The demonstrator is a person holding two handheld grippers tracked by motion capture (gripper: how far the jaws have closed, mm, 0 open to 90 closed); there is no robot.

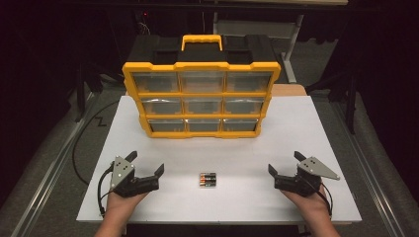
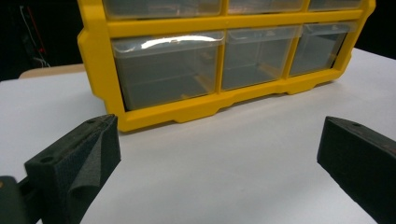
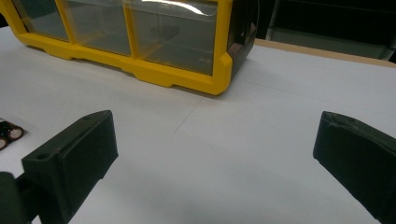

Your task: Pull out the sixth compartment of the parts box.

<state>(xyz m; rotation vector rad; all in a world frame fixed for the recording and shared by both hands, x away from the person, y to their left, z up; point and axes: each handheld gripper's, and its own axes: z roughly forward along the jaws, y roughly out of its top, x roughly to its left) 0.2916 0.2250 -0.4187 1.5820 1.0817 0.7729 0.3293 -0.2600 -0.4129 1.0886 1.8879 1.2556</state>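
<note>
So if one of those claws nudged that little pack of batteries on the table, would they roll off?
Probably not. The batteries lie side by side as one flat block, seemingly bound together, so they should slide across the smooth white table rather than roll. The block looks rigid and likely heavy for its size. Singly, their round shape would let them roll.

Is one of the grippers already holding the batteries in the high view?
No, the batteries lie alone on the white table, between the left gripper and the right gripper, whose jaws stand open and apart from them.
</note>
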